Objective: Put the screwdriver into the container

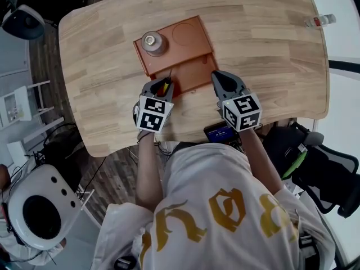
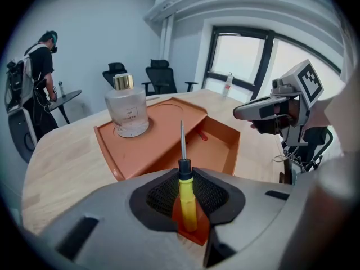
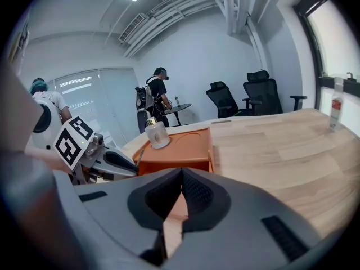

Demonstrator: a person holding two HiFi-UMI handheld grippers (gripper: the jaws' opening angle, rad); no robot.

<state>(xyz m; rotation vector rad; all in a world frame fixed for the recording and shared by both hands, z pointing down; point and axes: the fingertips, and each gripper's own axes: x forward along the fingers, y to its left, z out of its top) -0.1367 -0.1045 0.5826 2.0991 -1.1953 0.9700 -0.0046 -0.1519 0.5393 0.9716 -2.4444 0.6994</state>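
Closest to us, there's a phone (image 1: 220, 133) lying on the near edge of the wooden table (image 1: 264, 49), right in front of our body. Just past it we're holding both grippers side by side at the near side of the orange container (image 1: 194, 75). The left gripper (image 2: 188, 198) is clamping the screwdriver (image 2: 187, 193) by its yellow handle, with the black collar and thin metal shaft sticking out forward from between the jaws. It's sitting over the container's near left corner, and the shaft is pointing in over the lower compartment, so the screwdriver isn't lying in the container yet. The right gripper (image 3: 181, 198) is hanging by the container's near right corner with its jaws pressed together and nothing in between them. Going further out, the far half of the container is a raised shelf with a round recess on the right, and a clear glass bottle (image 2: 127, 108) with a gold cap is standing upright on its left part. Way out at the far right edge of the table a small plastic bottle (image 1: 320, 21) is lying by itself. Beyond the table we're seeing black office chairs (image 2: 160, 75) and a person (image 2: 39, 77) standing at a small round table.
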